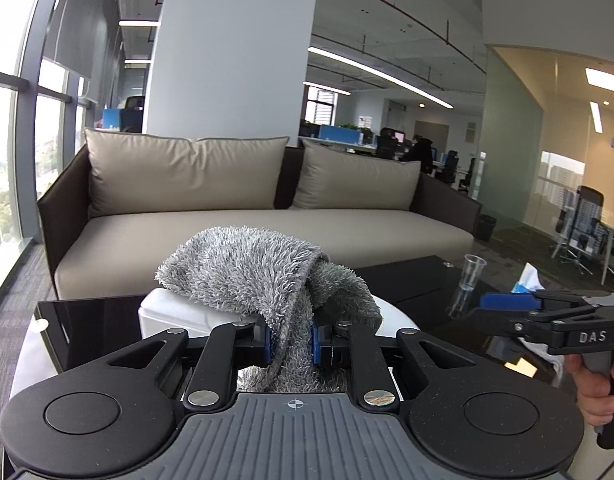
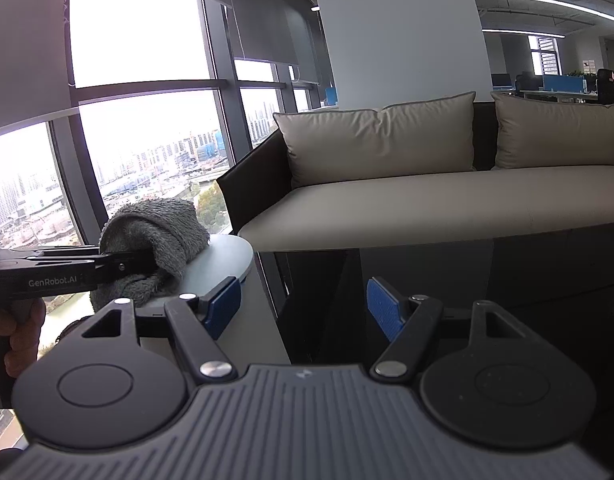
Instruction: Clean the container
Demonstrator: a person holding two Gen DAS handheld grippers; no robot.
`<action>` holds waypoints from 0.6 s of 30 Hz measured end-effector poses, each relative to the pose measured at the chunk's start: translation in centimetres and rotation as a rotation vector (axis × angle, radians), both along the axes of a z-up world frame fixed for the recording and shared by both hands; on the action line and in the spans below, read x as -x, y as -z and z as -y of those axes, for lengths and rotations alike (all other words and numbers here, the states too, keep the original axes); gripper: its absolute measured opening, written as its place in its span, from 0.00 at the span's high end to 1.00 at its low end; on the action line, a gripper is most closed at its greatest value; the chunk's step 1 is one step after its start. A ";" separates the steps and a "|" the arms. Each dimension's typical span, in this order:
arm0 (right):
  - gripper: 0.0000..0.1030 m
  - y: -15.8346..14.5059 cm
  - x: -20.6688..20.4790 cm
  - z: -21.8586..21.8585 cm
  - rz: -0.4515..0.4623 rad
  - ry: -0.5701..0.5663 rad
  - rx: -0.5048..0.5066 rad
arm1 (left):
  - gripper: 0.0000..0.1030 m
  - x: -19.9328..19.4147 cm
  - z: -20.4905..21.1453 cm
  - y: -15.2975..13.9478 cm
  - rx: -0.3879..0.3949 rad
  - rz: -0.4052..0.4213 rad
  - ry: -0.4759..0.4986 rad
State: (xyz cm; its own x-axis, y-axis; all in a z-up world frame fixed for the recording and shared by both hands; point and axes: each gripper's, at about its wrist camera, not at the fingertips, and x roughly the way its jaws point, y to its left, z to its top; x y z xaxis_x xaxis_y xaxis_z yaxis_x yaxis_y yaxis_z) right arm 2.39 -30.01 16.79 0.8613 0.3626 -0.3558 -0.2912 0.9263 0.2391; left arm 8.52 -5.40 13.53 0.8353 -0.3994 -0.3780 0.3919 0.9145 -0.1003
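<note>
Now left gripper (image 1: 291,344) pinches shaggy grey cloth (image 1: 259,276); right gripper (image 2: 303,308) agape.

The grey cloth (image 1: 263,276) covers most of the white container (image 1: 175,314); only its near-left corner shows, its interior hidden. The left gripper (image 1: 291,346) frame hides the cloth's lower end. At the desk's (image 1: 91,320) right edge, the picture's edge crops the tissue pack (image 1: 527,280).

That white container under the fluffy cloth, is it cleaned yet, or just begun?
Picking up looks done: the left gripper is shut on the grey cloth, draped over the white container. The right gripper is open, empty. Whether wiping is finished, the pictures don't show.
</note>
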 end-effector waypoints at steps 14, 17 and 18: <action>0.29 0.7 0.0 0.2 -0.011 -0.002 -0.010 | 0.85 -3.5 3.2 -0.4 0.004 -0.011 0.030; 0.29 1.0 0.0 0.3 -0.016 -0.001 -0.006 | 0.85 -2.4 4.4 -0.4 -0.021 0.010 0.059; 0.29 1.1 0.0 0.4 -0.017 0.001 -0.007 | 0.85 -2.1 4.7 -0.3 -0.027 0.016 0.067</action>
State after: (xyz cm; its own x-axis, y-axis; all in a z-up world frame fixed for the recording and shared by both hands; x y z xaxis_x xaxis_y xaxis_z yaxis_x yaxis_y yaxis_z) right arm 2.38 -30.43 15.69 0.8553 0.3644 -0.3683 -0.2862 0.9248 0.2506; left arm 10.58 -10.14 13.87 0.8129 -0.4445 -0.3762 0.4539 0.8884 -0.0688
